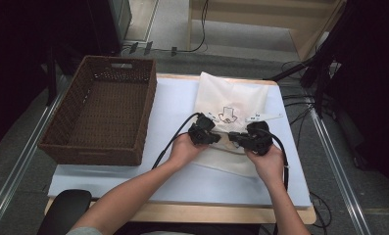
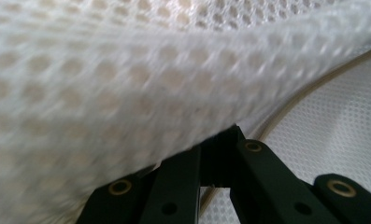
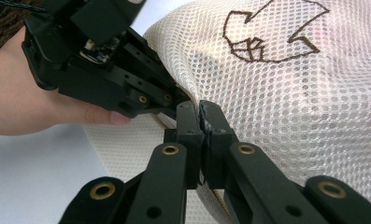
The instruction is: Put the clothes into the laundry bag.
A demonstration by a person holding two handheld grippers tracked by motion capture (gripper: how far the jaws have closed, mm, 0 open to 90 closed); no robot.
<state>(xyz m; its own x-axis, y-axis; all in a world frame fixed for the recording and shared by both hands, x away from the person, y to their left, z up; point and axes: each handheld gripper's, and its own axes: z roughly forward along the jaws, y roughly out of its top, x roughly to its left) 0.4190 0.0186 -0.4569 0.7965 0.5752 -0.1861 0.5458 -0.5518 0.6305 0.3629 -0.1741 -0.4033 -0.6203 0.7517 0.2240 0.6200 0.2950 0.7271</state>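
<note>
The white mesh bag (image 1: 230, 117) lies flat on the white-covered counter (image 1: 177, 181), to the right of the brown wicker basket (image 1: 101, 110), which stands empty, so the work looks to be at an early stage; the near hem of the bag is already gripped on both sides, and what is left, as I judge it, is to lift or fold the bag and carry it across to the basket, though which of these is meant I cannot tell; the left tool (image 1: 205, 133) sits at the near left part of the bag and the right tool (image 1: 245, 138) at the near right part, close to each other, with their tips turned toward one another over the hem; in the right gripper view the right tool (image 3: 201, 122) has its jaws pressed together on the edge of the mesh, the fabric pinched between them just below the brown stitched outline (image 3: 271, 31) on the bag (image 3: 286, 88), and the left tool (image 3: 174, 100) bites the same edge right beside it, almost touching; in the left gripper view the left tool (image 2: 223, 140) stands closed on the mesh (image 2: 127, 79), which rises as a blurred fold close over the jaws and hides the tips; the bag rests well clear of the basket, nothing lying in it yet.
</note>
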